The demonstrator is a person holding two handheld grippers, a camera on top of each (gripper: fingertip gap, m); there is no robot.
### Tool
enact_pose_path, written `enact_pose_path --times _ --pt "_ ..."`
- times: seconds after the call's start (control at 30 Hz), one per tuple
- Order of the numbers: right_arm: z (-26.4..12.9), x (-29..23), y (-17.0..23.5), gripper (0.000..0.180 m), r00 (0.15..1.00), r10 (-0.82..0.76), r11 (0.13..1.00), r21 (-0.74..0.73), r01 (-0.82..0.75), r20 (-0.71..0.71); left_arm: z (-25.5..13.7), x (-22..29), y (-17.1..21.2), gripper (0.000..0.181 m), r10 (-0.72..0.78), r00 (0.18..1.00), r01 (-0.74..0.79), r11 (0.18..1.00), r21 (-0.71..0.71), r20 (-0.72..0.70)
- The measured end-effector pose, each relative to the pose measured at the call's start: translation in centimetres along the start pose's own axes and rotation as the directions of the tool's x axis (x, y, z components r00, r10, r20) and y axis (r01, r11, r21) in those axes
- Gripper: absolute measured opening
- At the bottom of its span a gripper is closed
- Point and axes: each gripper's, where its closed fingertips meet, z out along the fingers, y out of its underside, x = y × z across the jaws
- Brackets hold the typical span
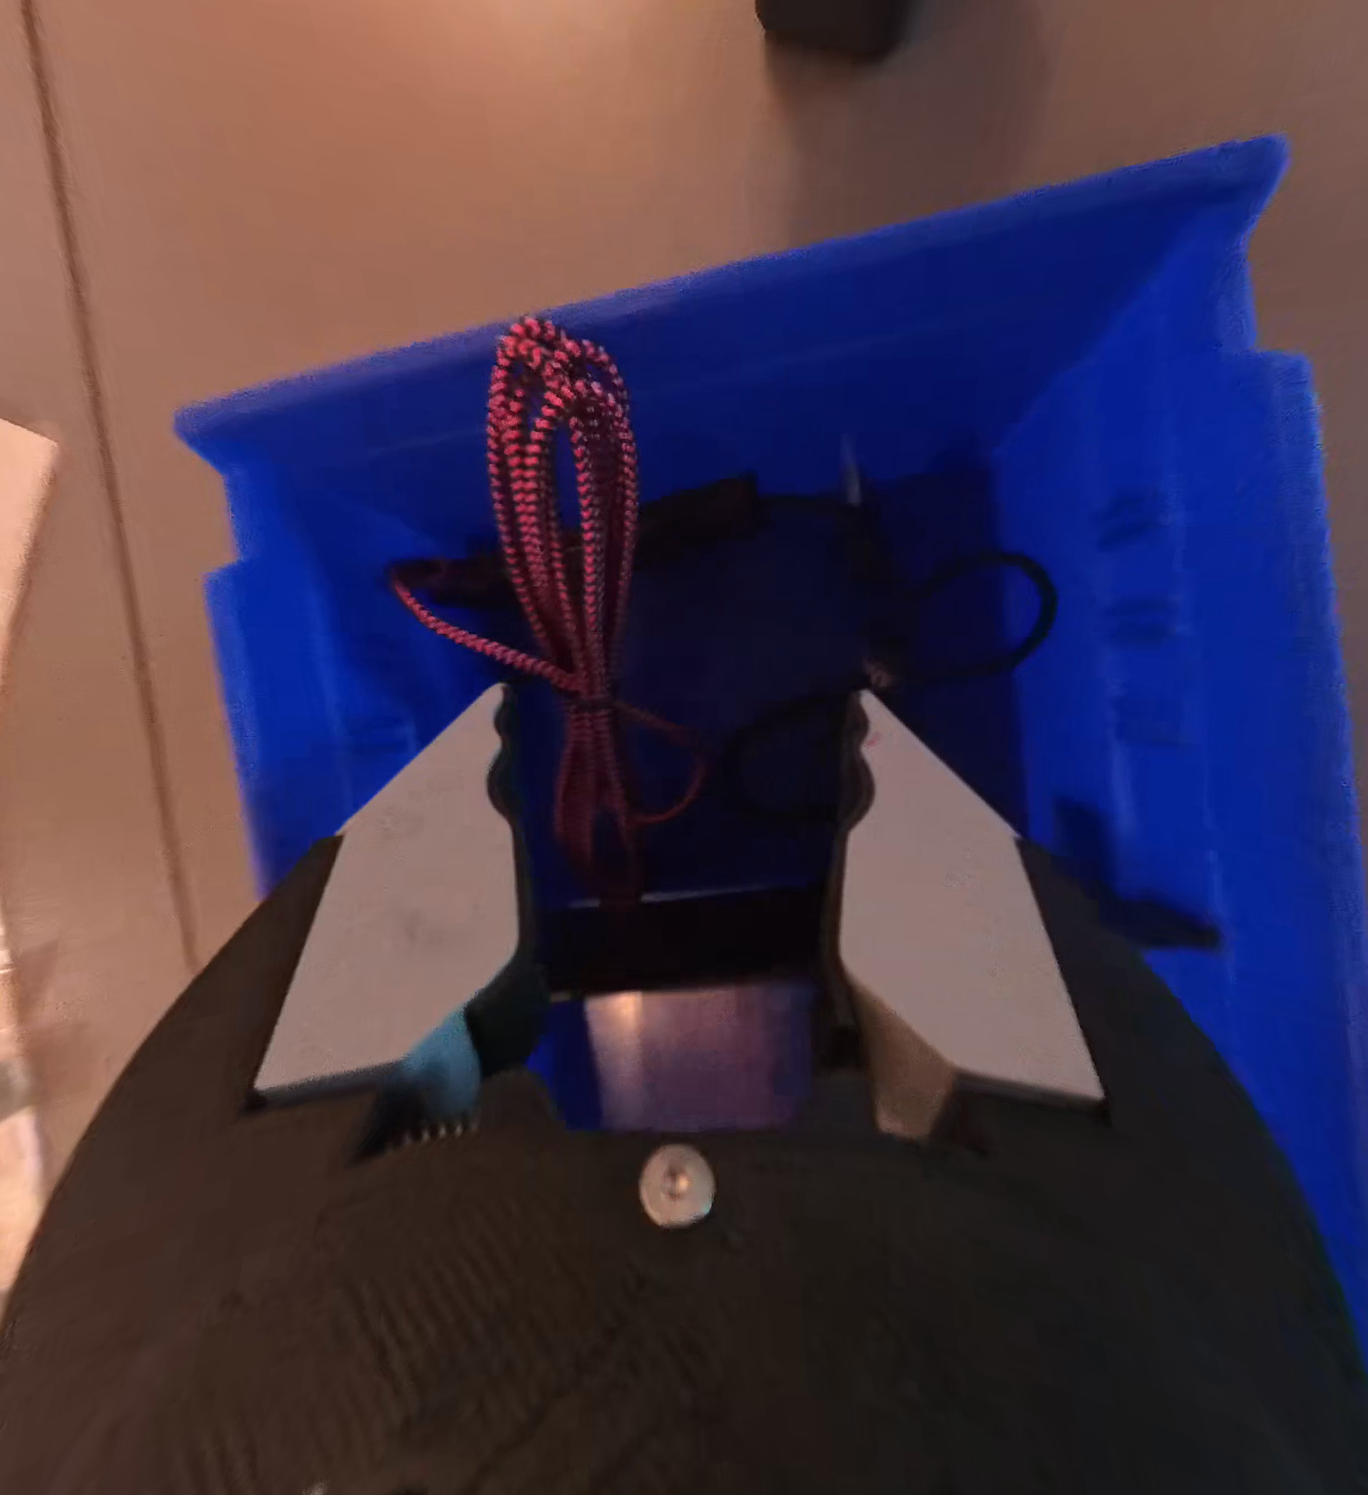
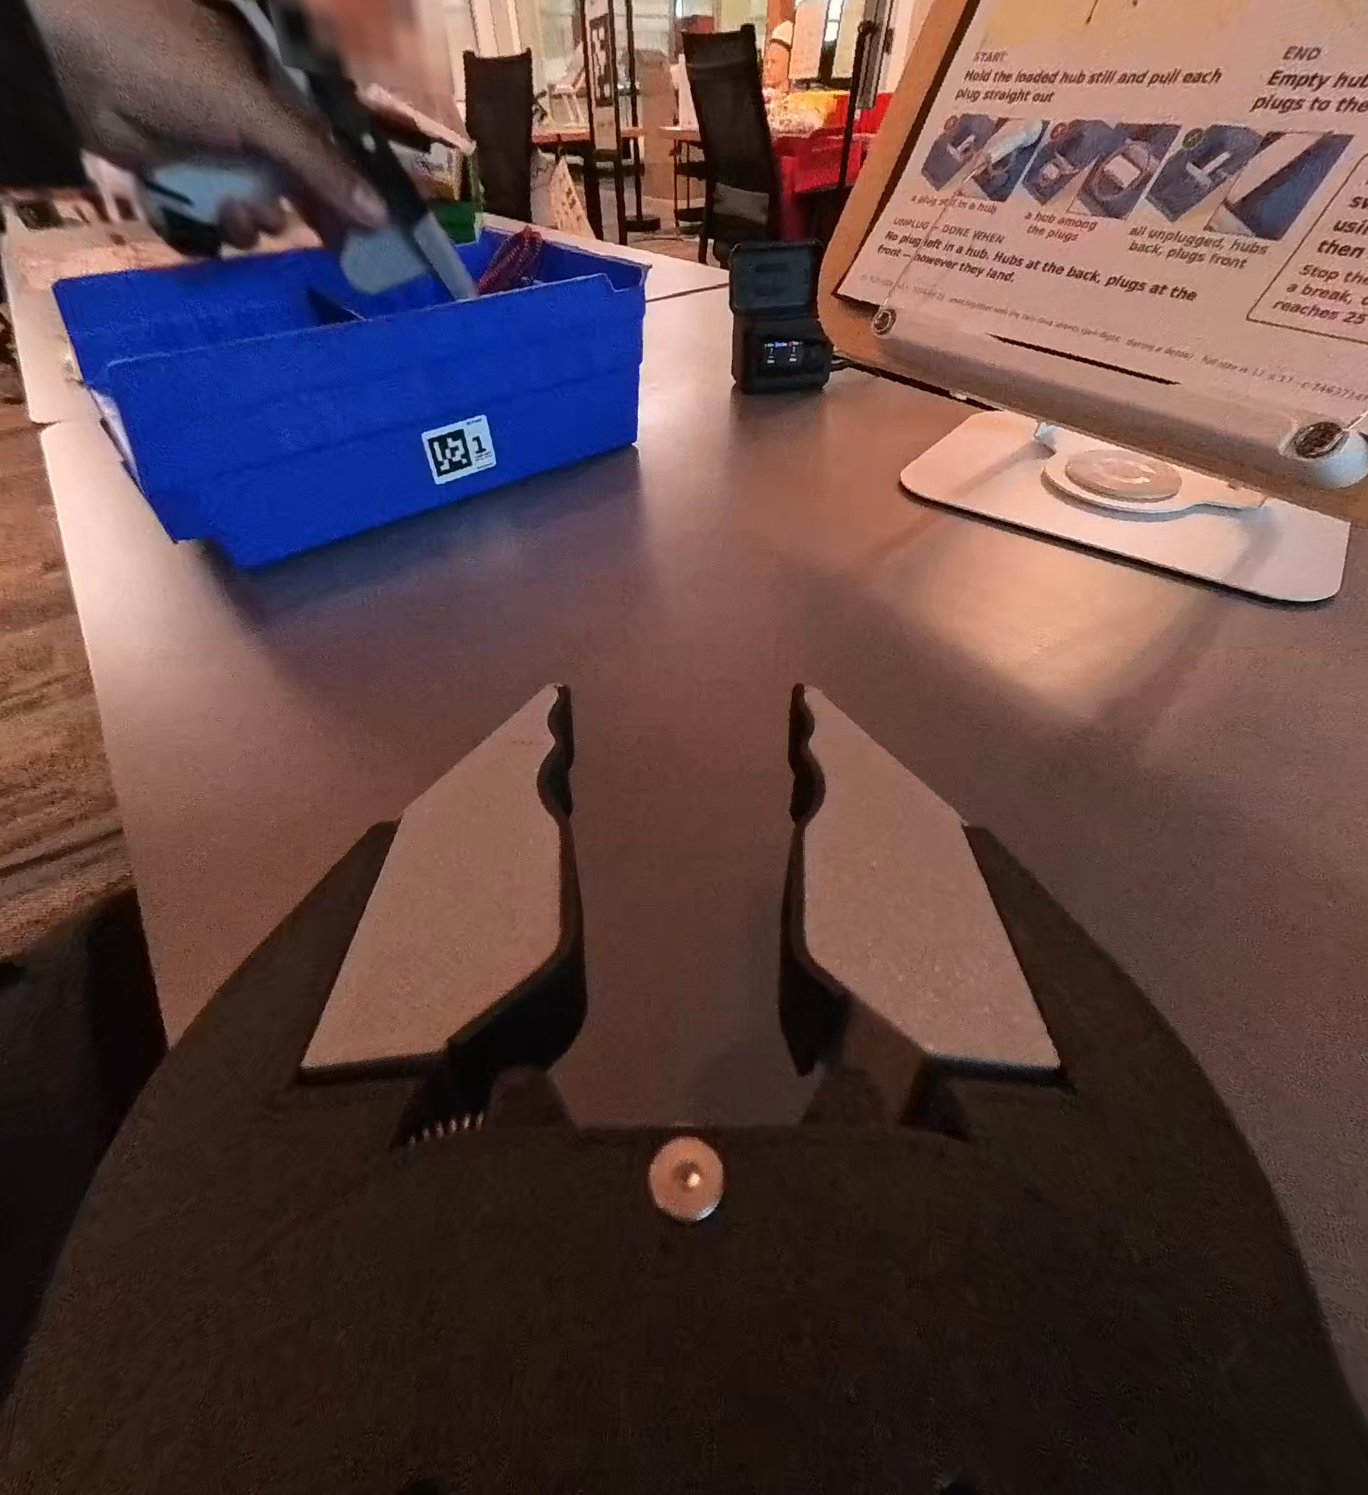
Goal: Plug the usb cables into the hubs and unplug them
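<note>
Left wrist view: left gripper [image 1: 684,712] gaping wide, hovering over braided red cable [image 1: 563,518] inside blue bin [image 1: 1133,340].
Right wrist view: right gripper [image 2: 682,696] sitting parted, empty, beside blue bin.

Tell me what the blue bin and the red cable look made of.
Blue bin: looks like moulded plastic, going by its uniform colour, slight sheen and stepped rim. Red cable: looks like a woven fabric braid in red and black, going by the herringbone pattern on its bundled loops. Its core is hidden.
</note>
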Motion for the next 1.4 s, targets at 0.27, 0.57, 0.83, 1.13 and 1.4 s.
enact_pose_path --times 0.27,0.57,0.83,1.13,1.4 --pt "0.2 0.0 0.3 0.048 0.997 0.061 0.998 -0.023 -0.06 0.05 2.2 -3.7 -0.3 0.012 0.131 0.976 -0.13 0.991 -0.021 0.173" --pt "-0.7 0.1 -0.5 0.048 0.992 0.099 0.994 0.045 -0.103 0.077 -11.8 -1.9 -8.0 0.008 0.211 0.953 -0.282 0.882 0.377 0.219" --pt "-0.9 -2.2 -1.2 0.049 0.971 0.094 0.992 0.061 -0.11 0.222 -27.3 10.0 -8.8 0.008 0.458 0.82 -0.568 0.58 0.584 0.344" --pt "-7.8 -5.1 -10.6 0.065 0.946 -0.046 0.976 0.218 -0.026 0.319 -33.0 25.7 -0.6 0.008 0.825 0.326 -0.727 -0.093 0.68 0.461" --pt "-12.3 -11.2 -11.2 0.054 0.618 -0.072 0.947 0.247 -0.203 0.783 -31.9 32.9 7.2 0.007 0.962 0.039 -0.47 -0.222 0.854 0.272"
